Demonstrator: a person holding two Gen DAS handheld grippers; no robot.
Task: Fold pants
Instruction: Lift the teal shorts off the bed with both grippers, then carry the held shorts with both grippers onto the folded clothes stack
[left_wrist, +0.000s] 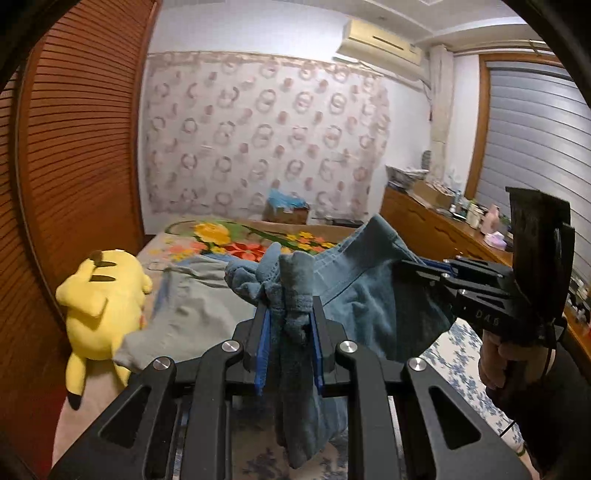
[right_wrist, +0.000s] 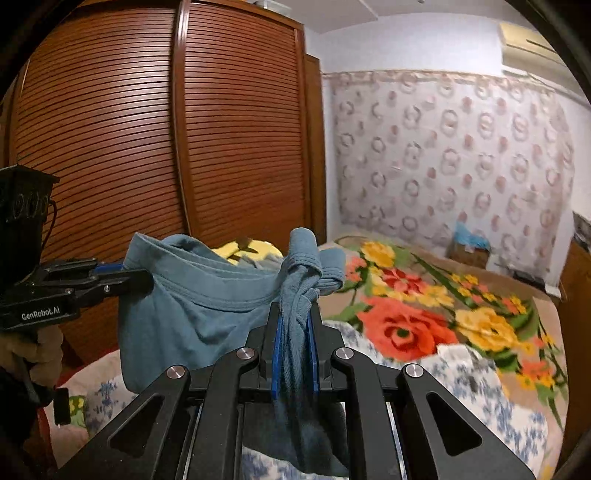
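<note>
Hanging blue pants (left_wrist: 369, 291), lower part apparently cut off, between both clamped grippers (left_wrist: 290, 314).

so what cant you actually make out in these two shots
- Blue pants: lower legs hang out of sight below both tools' frames in both wrist views.
- Yellow plush: mostly hidden behind the pants in the right wrist view.
- Grey garment: near end covered by the left tool in the left wrist view.
- Clutter on the wooden counter: too small and blurred.
- Right tool: its pads are buried in bunched fabric.

Teal-blue pants (left_wrist: 369, 291), yellow plush toy (left_wrist: 103, 302), floral blanket (right_wrist: 436, 314), reddish-brown slatted wardrobe (right_wrist: 147, 129).
</note>
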